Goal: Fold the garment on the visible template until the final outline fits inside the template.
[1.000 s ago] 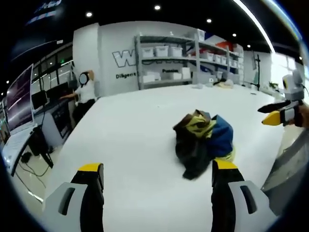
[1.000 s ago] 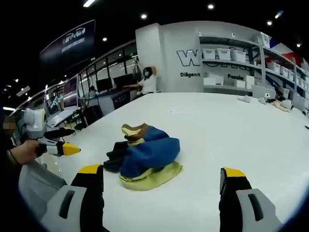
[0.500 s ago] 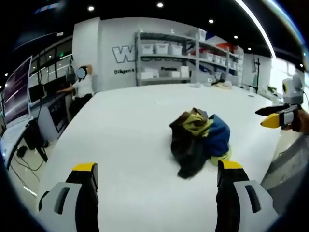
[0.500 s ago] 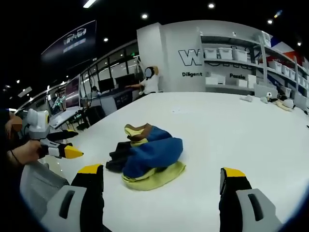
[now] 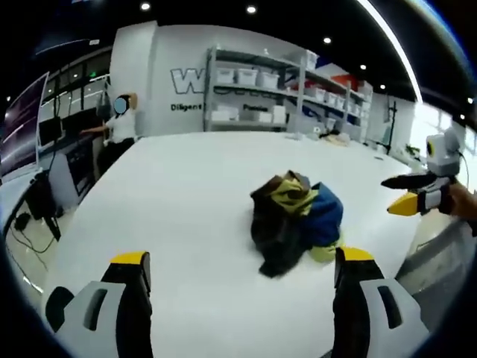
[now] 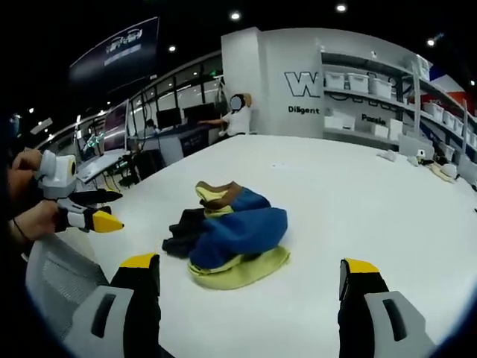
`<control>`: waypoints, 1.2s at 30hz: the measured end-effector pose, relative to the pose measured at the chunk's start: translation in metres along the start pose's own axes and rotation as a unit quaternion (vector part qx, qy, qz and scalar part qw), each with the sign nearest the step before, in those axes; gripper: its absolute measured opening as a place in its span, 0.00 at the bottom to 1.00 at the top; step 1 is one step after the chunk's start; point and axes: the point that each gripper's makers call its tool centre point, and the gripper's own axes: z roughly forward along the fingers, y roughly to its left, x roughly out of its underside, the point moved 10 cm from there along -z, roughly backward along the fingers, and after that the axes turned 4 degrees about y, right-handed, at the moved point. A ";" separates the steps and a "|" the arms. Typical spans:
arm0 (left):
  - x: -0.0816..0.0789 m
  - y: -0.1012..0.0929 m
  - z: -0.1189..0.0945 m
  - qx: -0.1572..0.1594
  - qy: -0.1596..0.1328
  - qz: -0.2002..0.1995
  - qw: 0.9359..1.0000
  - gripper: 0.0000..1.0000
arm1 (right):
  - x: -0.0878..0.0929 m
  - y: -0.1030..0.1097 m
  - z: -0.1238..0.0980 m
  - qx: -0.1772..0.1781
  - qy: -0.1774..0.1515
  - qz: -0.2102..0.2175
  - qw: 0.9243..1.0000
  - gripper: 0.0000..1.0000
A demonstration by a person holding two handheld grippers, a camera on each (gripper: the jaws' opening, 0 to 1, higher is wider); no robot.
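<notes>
White bench (image 5: 186,194) fills most of both views, big open hall behind: shelving (image 5: 268,89) with pale bins against a wall with partly cut-off lettering, desks with monitors (image 6: 160,119) off one edge, a person (image 5: 119,127) standing there, face patched. Garment (image 5: 294,220) sits crumpled in a heap on the bench, well in from the edges; blue, yellow, brown and black fabric bunched together, so its shape and type can't be made out. Same heap in the right gripper view (image 6: 227,235), yellow layer underneath, blue on top. No template outline can be made out on the white surface.

Left gripper (image 5: 237,261): jaws wide apart, nothing between them, garment ahead and apart from the tips; it also shows in the right gripper view (image 6: 100,221) off the bench's near edge, held by a hand (image 6: 33,220), tips look parted but small. Right gripper (image 6: 250,267): jaws spread, empty, garment just ahead; seen from the left gripper view (image 5: 402,201) beyond the bench edge, blurred. Small items at the far bench edge (image 6: 447,170) too small to identify.
</notes>
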 end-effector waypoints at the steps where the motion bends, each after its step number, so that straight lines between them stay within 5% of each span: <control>1: -0.002 0.000 0.000 0.004 -0.007 -0.001 1.000 0.95 | -0.001 0.002 0.001 -0.004 0.000 0.001 1.000 0.99; 19: -0.036 -0.005 0.041 0.044 0.007 0.039 0.998 0.76 | -0.037 0.026 0.043 -0.078 0.022 -0.011 0.997 0.82; 28: -0.030 -0.003 0.073 0.067 0.034 0.026 0.997 0.68 | -0.033 0.032 0.066 -0.087 0.048 -0.030 0.995 0.76; 33: -0.023 -0.001 0.090 0.083 0.061 0.023 0.994 0.56 | -0.026 0.030 0.078 -0.076 0.059 -0.038 0.995 0.68; 36: -0.020 0.000 0.099 0.092 0.070 0.018 0.993 0.43 | -0.022 0.028 0.082 -0.067 0.064 -0.058 0.994 0.54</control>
